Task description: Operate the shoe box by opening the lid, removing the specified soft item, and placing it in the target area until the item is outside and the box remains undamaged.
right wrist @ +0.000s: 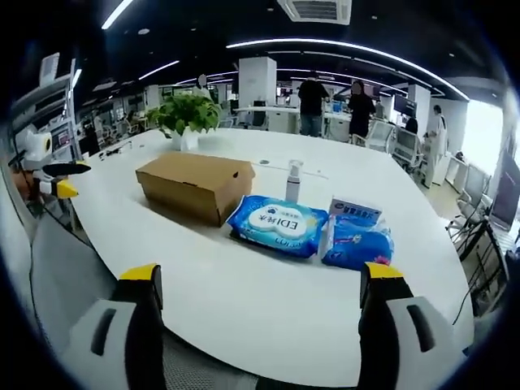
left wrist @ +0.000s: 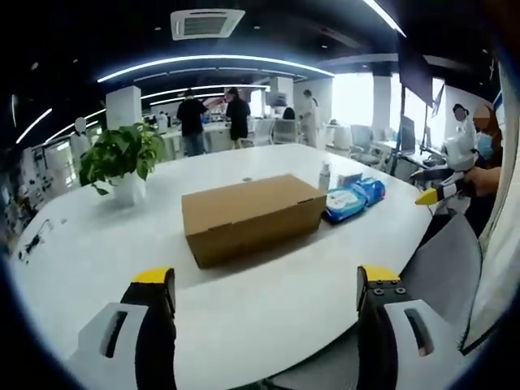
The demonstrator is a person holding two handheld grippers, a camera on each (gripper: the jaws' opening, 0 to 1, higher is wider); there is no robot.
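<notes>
The brown cardboard shoe box (left wrist: pixel 252 215) lies on the white table (left wrist: pixel 268 309) with its lid down; its contents are hidden. My left gripper (left wrist: pixel 266 276) hangs over the near table edge, well short of the box, open and holding nothing. In the right gripper view the same box (right wrist: pixel 195 185) sits left of centre, farther across the table. My right gripper (right wrist: pixel 260 272) is open too, with nothing between its jaws, near the table's edge. The right gripper (left wrist: pixel 435 193) also appears at the right of the left gripper view, and the left gripper (right wrist: pixel 61 180) at the left of the right gripper view.
Two blue wipe packs (right wrist: pixel 278 225) (right wrist: pixel 357 240) and a small spray bottle (right wrist: pixel 293 180) lie beside the box. A potted plant (left wrist: pixel 122 158) stands at the far side. Grey chair backs (left wrist: pixel 443 268) sit at the table's edge. People stand at desks in the background (left wrist: pixel 215 118).
</notes>
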